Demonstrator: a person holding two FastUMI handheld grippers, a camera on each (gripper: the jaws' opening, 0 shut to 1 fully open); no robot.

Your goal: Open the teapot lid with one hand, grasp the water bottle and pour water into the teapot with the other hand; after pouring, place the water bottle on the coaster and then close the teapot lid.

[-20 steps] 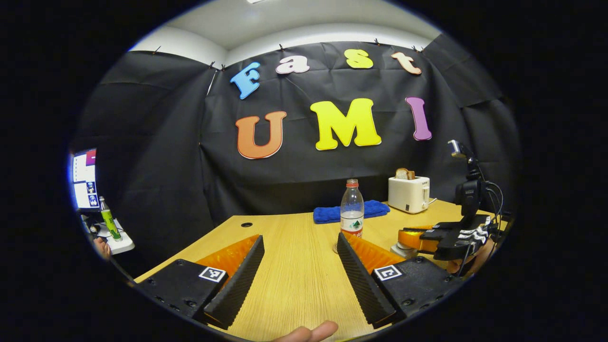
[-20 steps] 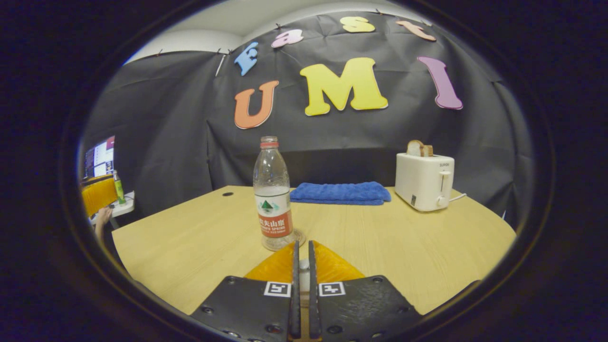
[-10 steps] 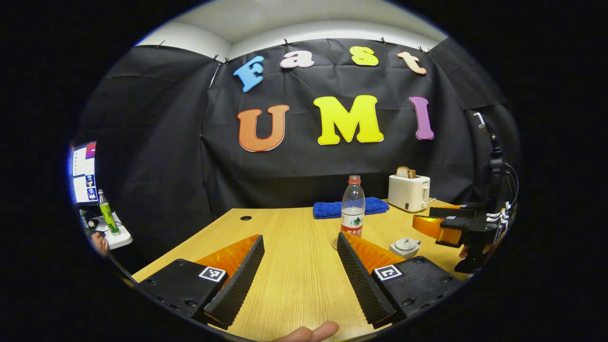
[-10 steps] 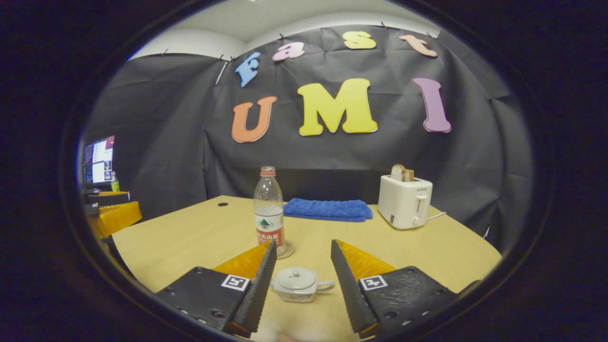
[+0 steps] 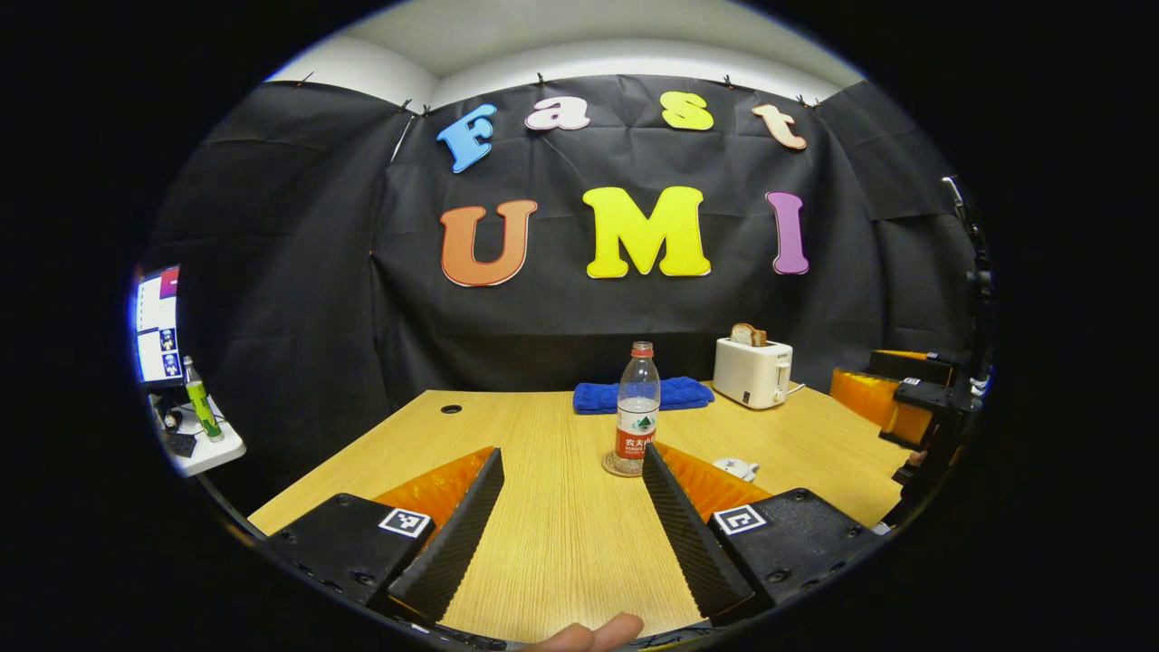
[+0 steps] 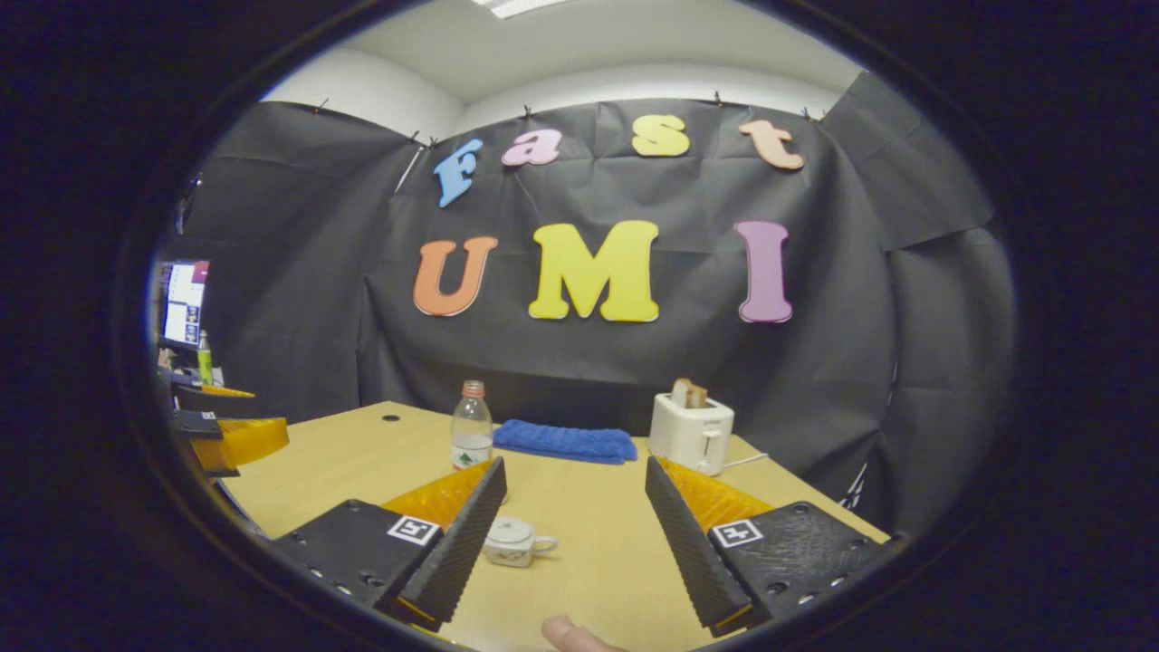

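Nearest in the left gripper view, the left tool (image 5: 572,516) hangs wide apart over bare wooden surface (image 5: 561,543), holding nothing. Just past its right finger the water bottle (image 5: 637,409) stands upright on the coaster (image 5: 619,466), with the teapot (image 5: 738,468) low beside it, partly hidden.

In the right gripper view, the right tool (image 6: 576,532) is also spread wide and empty; the teapot (image 6: 514,541), lid on, sits on the surface close to the tool's left finger, not touched. Open wood lies right of it. Farther back, near the surface's far edge, lie a blue towel (image 6: 563,441) and a toaster (image 6: 691,432).
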